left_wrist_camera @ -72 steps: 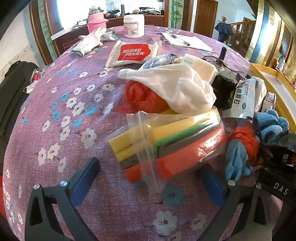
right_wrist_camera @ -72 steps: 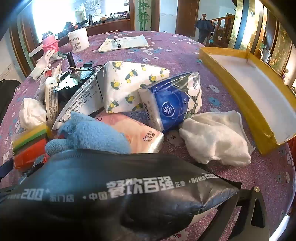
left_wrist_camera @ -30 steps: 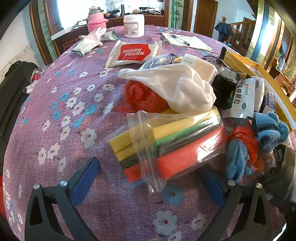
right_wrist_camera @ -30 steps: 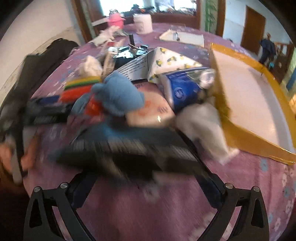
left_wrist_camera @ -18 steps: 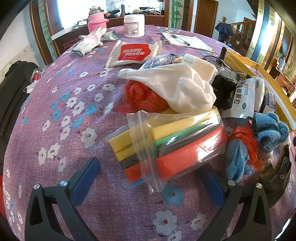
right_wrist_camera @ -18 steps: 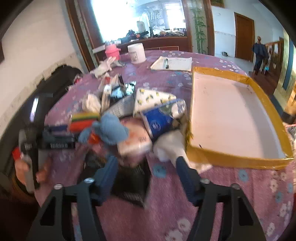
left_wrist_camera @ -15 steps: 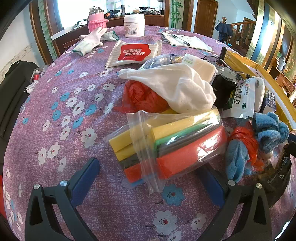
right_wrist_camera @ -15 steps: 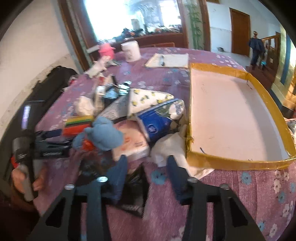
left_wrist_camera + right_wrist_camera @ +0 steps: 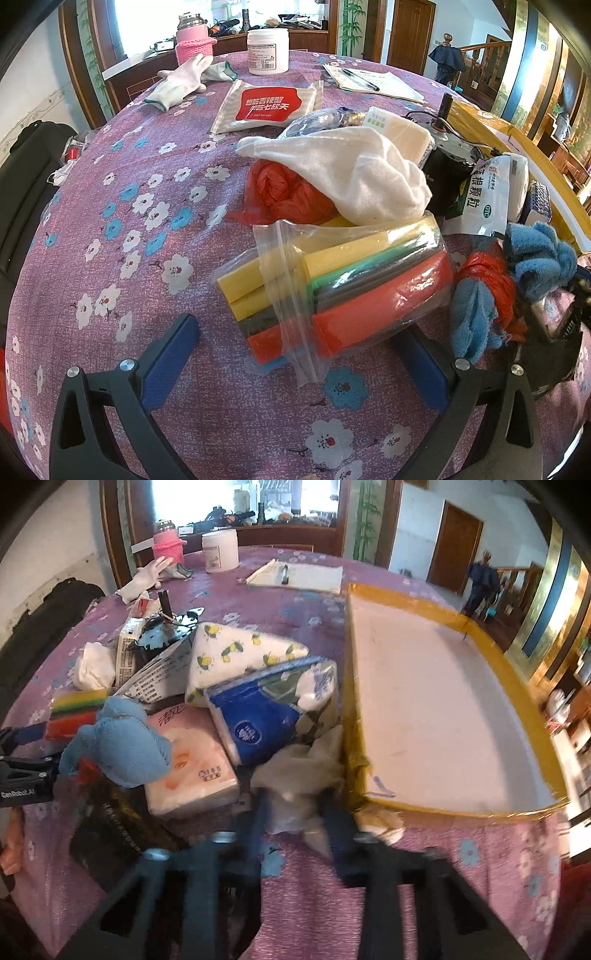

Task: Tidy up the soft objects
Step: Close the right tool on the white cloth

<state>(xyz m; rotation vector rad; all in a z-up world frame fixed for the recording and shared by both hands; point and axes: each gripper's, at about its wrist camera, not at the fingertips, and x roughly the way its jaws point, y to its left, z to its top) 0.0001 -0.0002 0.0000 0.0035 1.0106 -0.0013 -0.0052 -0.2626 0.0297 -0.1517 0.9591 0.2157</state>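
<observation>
on the left side sits the left gripper (image 9: pixel 295 354), low over the purple flower tablecloth (image 9: pixel 122 236), with its two blue fingers (image 9: pixel 168 360) spread wide and holding nothing. between them lies a clear bag of sponges (image 9: pixel 340 284), yellow, green, grey and orange, and the right finger is partly hidden under the bag. just behind the bag is a red plastic bag (image 9: pixel 284 192) with a white cloth (image 9: pixel 351 173) draped on top of it. to the right of the sponges is a blue towel (image 9: pixel 535 254) next to some more red plastic. in the right wrist view, a pink tissue pack (image 9: pixel 192 760) and a blue tissue pack (image 9: pixel 266 716) lie side by side in the pile. the right gripper (image 9: pixel 295 823) is blurry, its fingers close together around a white crumpled cloth (image 9: pixel 299 775), but i cannot tell if they are squeezing it. this cloth lies right against the near corner of the yellow tray (image 9: pixel 532 686) on the far right, and the tray has a bare white floor.
</observation>
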